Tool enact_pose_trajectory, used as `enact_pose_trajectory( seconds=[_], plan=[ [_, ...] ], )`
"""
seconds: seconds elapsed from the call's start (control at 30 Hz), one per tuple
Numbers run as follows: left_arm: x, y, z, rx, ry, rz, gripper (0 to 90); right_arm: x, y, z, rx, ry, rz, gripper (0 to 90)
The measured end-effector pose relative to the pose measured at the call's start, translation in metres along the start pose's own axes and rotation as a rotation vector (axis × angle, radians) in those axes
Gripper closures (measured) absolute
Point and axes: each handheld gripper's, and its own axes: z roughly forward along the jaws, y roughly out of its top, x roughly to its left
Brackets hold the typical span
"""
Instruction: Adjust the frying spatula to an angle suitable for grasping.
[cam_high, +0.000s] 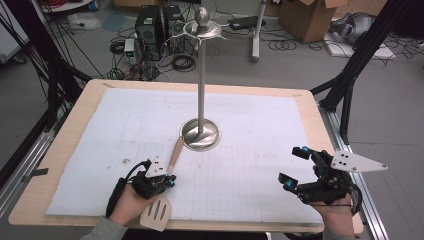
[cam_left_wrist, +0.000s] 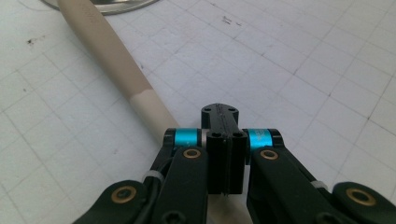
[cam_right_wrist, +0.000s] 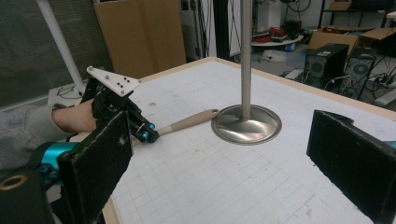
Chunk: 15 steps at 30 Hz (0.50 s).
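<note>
While our left gripper (cam_high: 169, 180) clamps the spatula (cam_high: 166, 187), our right gripper (cam_high: 295, 169) waits open.
We see its slotted blade at the table's (cam_high: 65, 145) near edge, its handle reaching far toward the metal stand (cam_high: 200, 131).

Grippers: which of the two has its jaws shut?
The left gripper, down on the spatula handle, its jaws pressed flat together. The right gripper stands wide open with nothing between its jaws.
</note>
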Motion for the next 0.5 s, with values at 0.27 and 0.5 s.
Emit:
enact_pose_trajectory(
  seconds=[0.27,0.5],
  plan=[
    [0.0032,-0.0005,-0.0035,0.008,-0.002,0.012,89.7,-0.0001,-0.0001,-0.002,-0.004,-0.001,0.005,6.0],
    [0.0027,-0.0018,-0.0028,0.003,-0.006,0.008,89.7,-0.0009,-0.0006,-0.0016,-0.003,-0.005,0.002,6.0]
  ],
)
